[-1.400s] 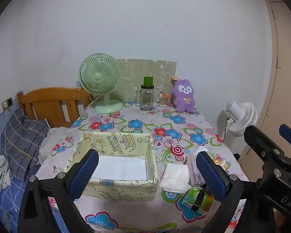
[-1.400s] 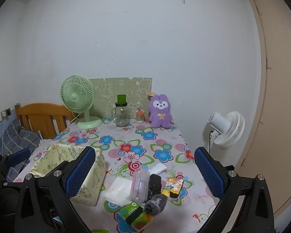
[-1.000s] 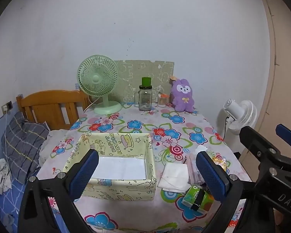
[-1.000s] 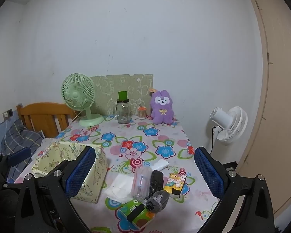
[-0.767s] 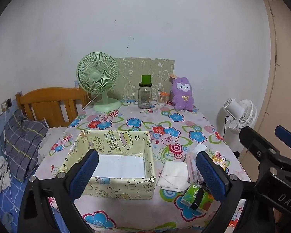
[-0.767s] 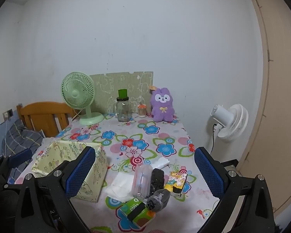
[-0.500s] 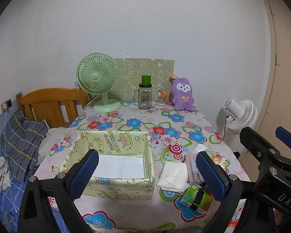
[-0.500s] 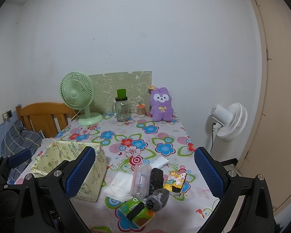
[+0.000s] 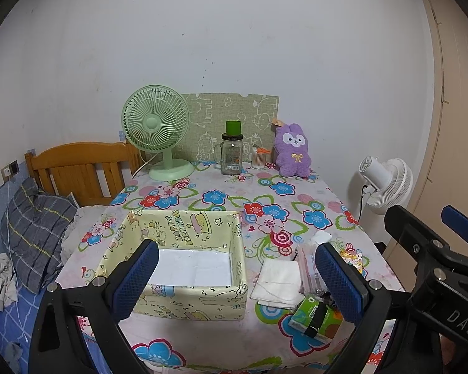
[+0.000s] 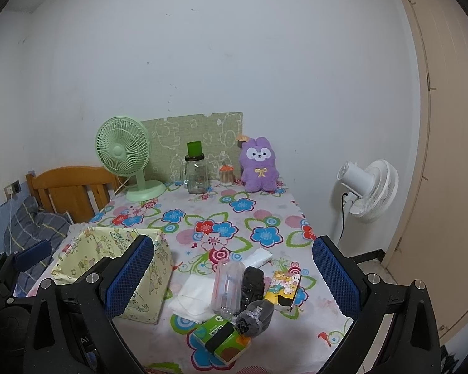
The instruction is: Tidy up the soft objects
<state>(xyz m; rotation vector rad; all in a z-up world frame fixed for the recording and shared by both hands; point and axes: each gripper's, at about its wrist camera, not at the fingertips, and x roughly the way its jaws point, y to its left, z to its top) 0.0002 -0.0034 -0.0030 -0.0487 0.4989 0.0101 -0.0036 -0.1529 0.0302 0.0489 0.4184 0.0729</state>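
Observation:
A pale yellow cartoon-print box [image 9: 190, 304] [image 10: 159, 283] stands open near the table's front left, with only white paper on its bottom. Right of it lie a folded white cloth [image 9: 277, 280] [image 10: 193, 296], a clear plastic pouch [image 10: 227, 283], a black rolled item [image 10: 253, 283], a grey rolled sock [image 10: 255, 313], a green tissue pack [image 9: 315, 316] [image 10: 221, 336] and a yellow cartoon pack [image 10: 282, 288]. My left gripper [image 9: 234, 280] hovers open above the box's front. My right gripper [image 10: 231, 280] is open over the pile. A purple plush rabbit [image 9: 291, 152] [image 10: 259, 165] sits at the back.
At the table's back stand a green desk fan [image 9: 156, 124], a glass jar with green lid [image 9: 232, 152] and a small toothpick jar [image 9: 259, 159]. A wooden bed headboard [image 9: 78, 168] and pillow lie left. A white floor fan [image 10: 368, 187] and a door [image 10: 446, 155] are right.
Both grippers have drifted slightly back and up from the table; the view shifted a little. Nothing on the table has moved and both grippers stay open.

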